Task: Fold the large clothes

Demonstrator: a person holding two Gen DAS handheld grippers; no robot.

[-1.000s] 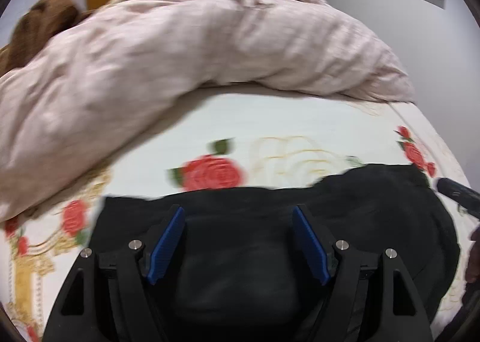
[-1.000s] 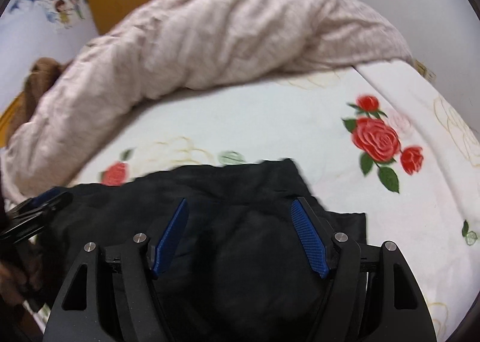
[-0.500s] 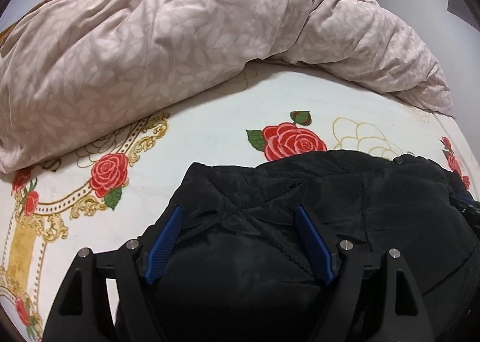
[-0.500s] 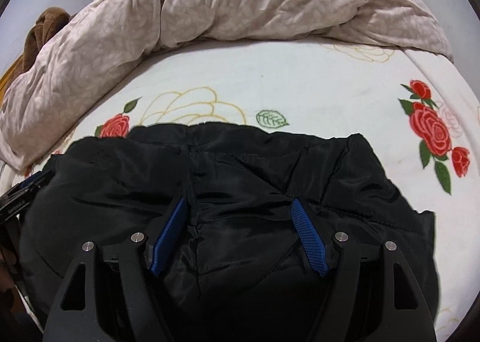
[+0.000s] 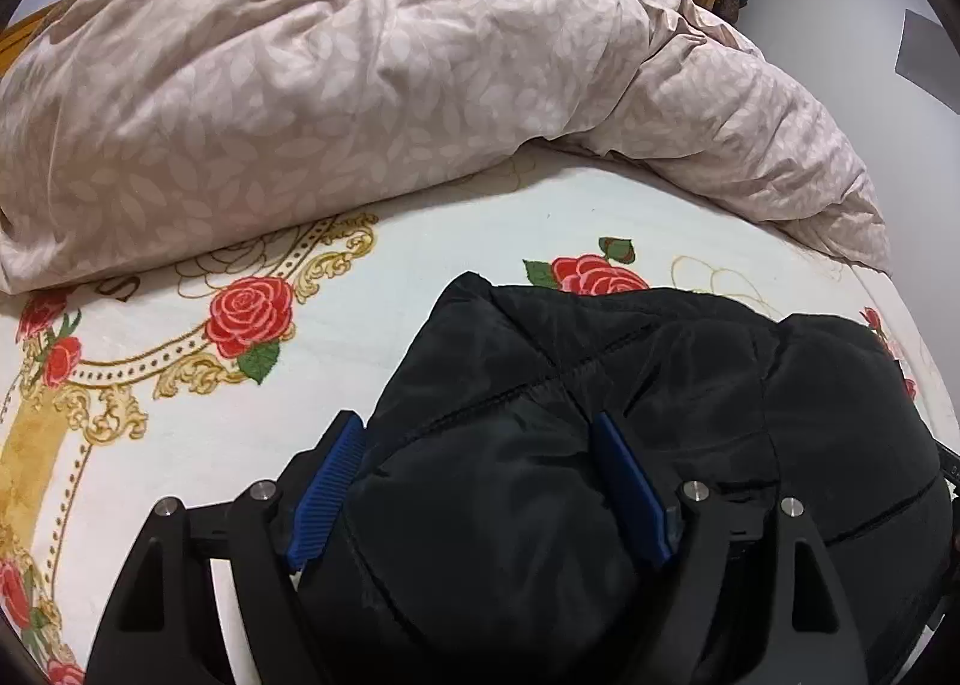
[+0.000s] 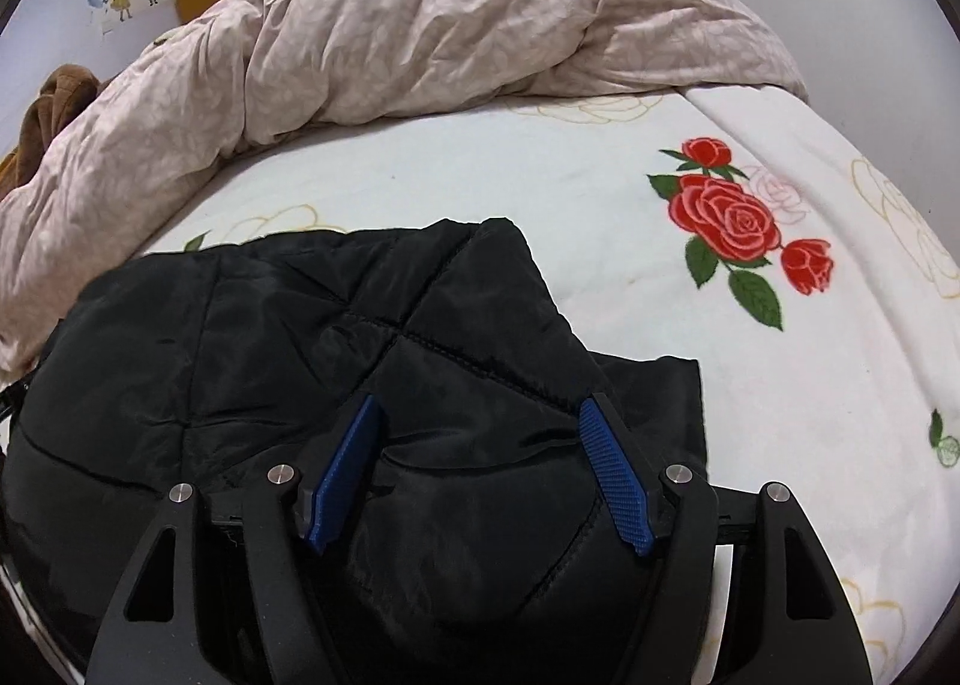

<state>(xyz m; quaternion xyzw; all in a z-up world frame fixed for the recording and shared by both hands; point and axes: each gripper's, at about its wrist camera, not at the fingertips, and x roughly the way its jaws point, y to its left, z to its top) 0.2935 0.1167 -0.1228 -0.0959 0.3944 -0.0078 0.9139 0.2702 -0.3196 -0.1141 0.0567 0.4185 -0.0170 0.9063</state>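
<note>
Left claw (image 5: 477, 433) opening, right claw (image 6: 480, 415) wide, both straddling the black jacket (image 6: 300, 337) (unpinched) on the rose blanket (image 6: 600, 205)

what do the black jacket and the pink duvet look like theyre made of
Black jacket: likely a smooth synthetic shell such as nylon or polyester, padded; it has a faint sheen and stitched quilting lines with puffed panels.
Pink duvet: probably matte woven cotton or a blend, stuffed; fine crumpled creases, pale leaf print, no shine.

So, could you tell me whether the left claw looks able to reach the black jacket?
Probably yes: the left claw is opening with the black jacket bulging between its fingers, nothing in between.
</note>
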